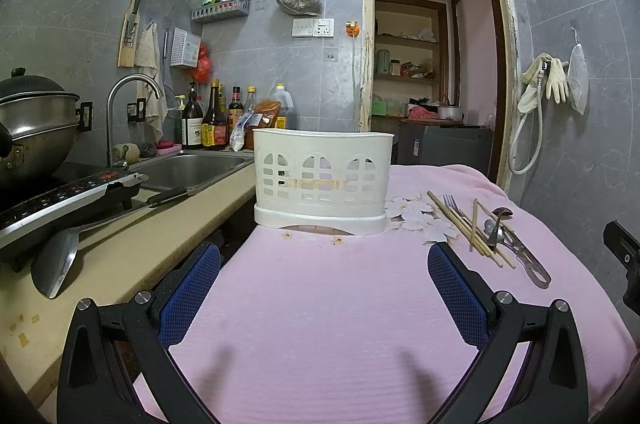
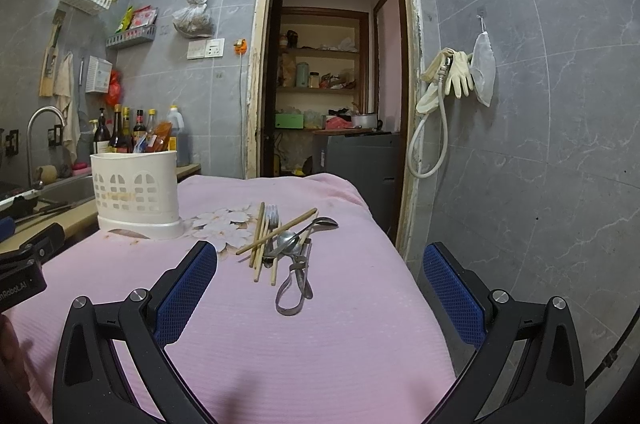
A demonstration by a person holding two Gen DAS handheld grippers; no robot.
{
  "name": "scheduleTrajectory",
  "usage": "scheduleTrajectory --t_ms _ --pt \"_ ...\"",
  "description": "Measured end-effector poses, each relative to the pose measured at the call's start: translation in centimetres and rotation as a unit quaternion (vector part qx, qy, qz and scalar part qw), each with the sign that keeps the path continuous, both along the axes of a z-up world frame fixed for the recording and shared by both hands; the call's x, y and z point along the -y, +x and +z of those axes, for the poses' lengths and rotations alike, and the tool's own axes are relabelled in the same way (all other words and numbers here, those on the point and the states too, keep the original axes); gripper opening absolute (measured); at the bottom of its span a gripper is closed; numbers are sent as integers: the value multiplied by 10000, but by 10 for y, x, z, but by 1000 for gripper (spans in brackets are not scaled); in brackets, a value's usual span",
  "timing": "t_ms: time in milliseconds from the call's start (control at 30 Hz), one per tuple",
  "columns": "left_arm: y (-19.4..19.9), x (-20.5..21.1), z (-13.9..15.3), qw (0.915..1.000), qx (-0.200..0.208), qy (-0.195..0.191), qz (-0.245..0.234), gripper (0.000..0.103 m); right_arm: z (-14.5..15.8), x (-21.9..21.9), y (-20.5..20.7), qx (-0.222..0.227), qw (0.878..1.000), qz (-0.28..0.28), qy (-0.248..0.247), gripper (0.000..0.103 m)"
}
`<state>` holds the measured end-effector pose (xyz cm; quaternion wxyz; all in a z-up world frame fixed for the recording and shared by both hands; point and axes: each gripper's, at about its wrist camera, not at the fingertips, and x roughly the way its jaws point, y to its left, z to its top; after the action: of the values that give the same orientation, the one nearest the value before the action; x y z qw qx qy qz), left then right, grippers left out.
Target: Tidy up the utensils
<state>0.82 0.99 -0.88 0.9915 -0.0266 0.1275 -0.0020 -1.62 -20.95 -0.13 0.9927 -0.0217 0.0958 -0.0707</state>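
A white slotted utensil holder (image 1: 320,180) stands upright on the pink cloth-covered table (image 1: 320,304); it also shows in the right wrist view (image 2: 136,196). A pile of utensils lies to its right: wooden chopsticks (image 2: 276,232), a fork (image 2: 272,220), spoons (image 2: 288,242) and metal tongs (image 2: 296,284). The same pile (image 1: 480,228) shows in the left wrist view. My left gripper (image 1: 324,260) is open and empty, in front of the holder. My right gripper (image 2: 320,260) is open and empty, just short of the pile.
A counter (image 1: 120,256) on the left carries an induction cooker (image 1: 60,200), a steamer pot (image 1: 36,128), a spatula (image 1: 56,264), a sink (image 1: 192,168) and bottles (image 1: 216,116). An open doorway (image 2: 332,64) lies behind the table. Gloves and a hose (image 2: 448,80) hang on the right wall.
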Motion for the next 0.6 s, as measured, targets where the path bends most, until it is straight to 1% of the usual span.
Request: scheduleTrajectory --t_ms 600 --pt "1 -4 -1 10000 -21 -10 3 102 0 -4 1 -58 10000 24 -5 103"
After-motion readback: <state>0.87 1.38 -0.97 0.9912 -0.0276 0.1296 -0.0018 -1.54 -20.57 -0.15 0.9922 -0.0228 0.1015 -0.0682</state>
